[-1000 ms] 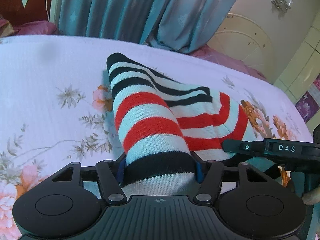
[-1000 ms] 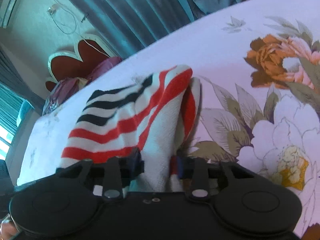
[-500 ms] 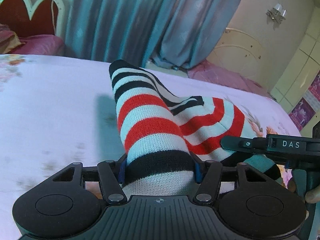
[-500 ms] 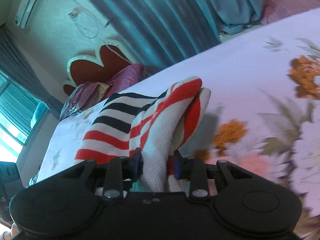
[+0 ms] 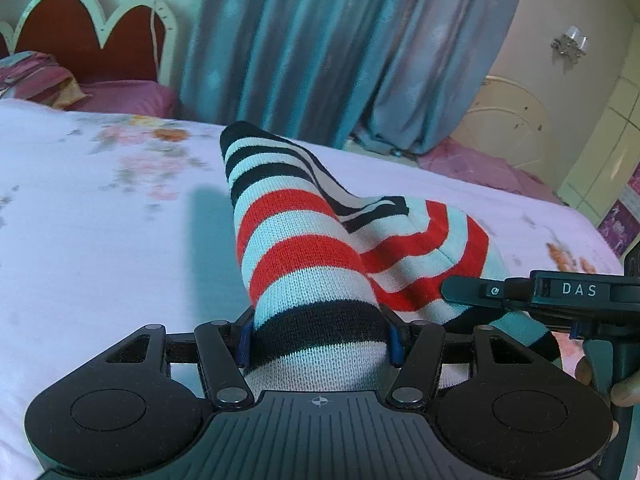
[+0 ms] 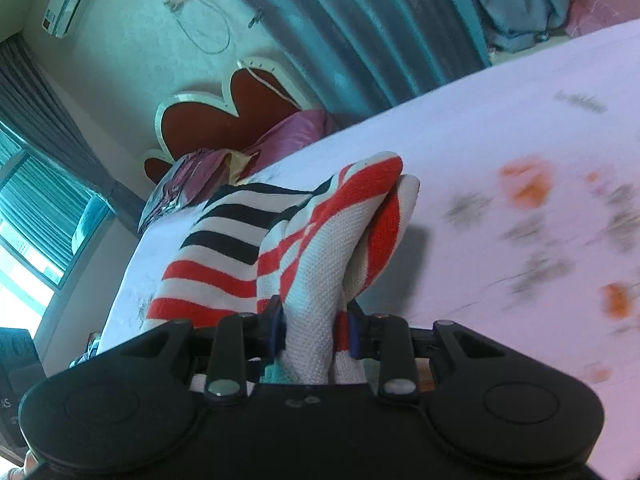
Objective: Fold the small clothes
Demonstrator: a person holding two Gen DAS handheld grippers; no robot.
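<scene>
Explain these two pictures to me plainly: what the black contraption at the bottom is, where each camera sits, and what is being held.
There is no robot here. A person holds a hand-held two-finger claw in each hand, and a fisheye camera on each one looks forward along its fingers.

In the left wrist view, the left claw is clamped on a knitted garment striped in red, black and white. The black bar marked DAS at the right edge is the right claw, seen from the side.

The right wrist view shows that right claw pinching another part of the same garment.

Below lies a white floral bedsheet, with blue curtains behind.
</scene>
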